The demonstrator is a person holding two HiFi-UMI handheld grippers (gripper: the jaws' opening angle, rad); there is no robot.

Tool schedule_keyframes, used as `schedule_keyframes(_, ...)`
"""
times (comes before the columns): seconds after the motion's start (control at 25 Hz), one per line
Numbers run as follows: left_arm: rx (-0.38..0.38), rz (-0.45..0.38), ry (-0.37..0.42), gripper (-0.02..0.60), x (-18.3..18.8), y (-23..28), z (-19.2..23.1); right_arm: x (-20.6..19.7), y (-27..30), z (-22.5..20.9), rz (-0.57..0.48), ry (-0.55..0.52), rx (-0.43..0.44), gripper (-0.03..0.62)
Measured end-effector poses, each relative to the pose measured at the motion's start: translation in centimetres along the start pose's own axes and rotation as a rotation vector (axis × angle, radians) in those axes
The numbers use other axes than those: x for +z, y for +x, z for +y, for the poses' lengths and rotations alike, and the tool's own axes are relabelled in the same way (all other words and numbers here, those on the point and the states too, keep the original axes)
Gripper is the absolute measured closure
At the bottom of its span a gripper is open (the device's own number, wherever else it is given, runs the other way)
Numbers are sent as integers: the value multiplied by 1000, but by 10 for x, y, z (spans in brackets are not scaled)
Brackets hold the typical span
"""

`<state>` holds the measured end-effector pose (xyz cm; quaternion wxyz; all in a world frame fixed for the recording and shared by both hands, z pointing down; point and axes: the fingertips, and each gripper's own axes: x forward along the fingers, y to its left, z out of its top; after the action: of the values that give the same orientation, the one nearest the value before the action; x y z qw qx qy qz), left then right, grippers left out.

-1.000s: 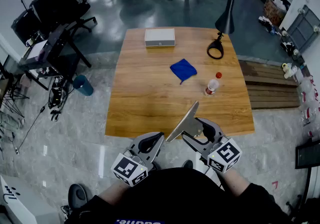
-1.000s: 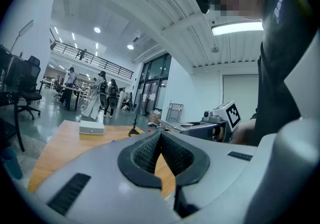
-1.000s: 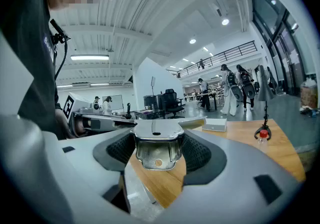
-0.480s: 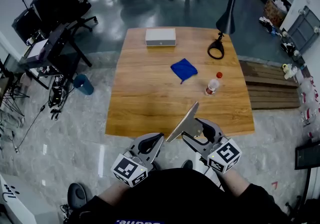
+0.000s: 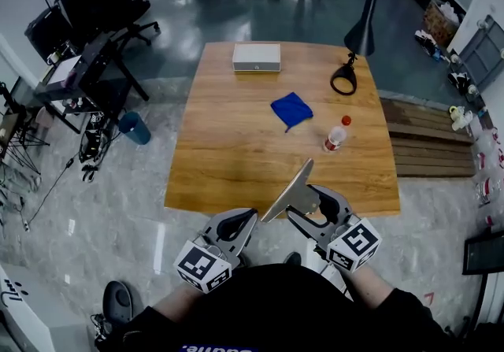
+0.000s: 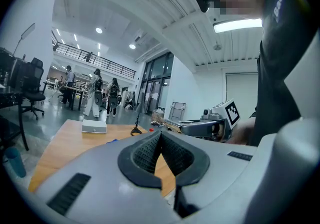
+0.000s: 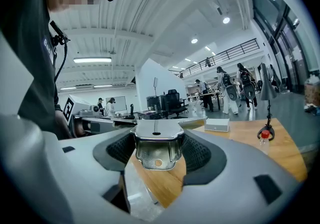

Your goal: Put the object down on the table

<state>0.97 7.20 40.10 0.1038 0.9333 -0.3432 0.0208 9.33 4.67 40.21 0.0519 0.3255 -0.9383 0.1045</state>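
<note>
**Wooden surface ahead, metal bracket not down**

Your right fingers clamp wide across the bracket, tilted in the air at the near edge, probably for lowering. Your left fingers, closed and empty, wait alongside.

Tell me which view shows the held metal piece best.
The right gripper view: the metal piece fills the jaws, folded sides and hole clear. The head view shows it small, a tilted plate. The left gripper view barely shows it.
</note>
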Motion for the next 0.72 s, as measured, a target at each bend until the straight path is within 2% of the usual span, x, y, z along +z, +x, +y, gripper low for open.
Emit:
schedule_keyframes(0.48,90,-15,19,572,4,27,-1,-2,-9,-35,-10,-5,59,313)
schedule_keyframes(0.72,71,-19,5,572,5,29,27,0,9,-46,-5,1,38,313)
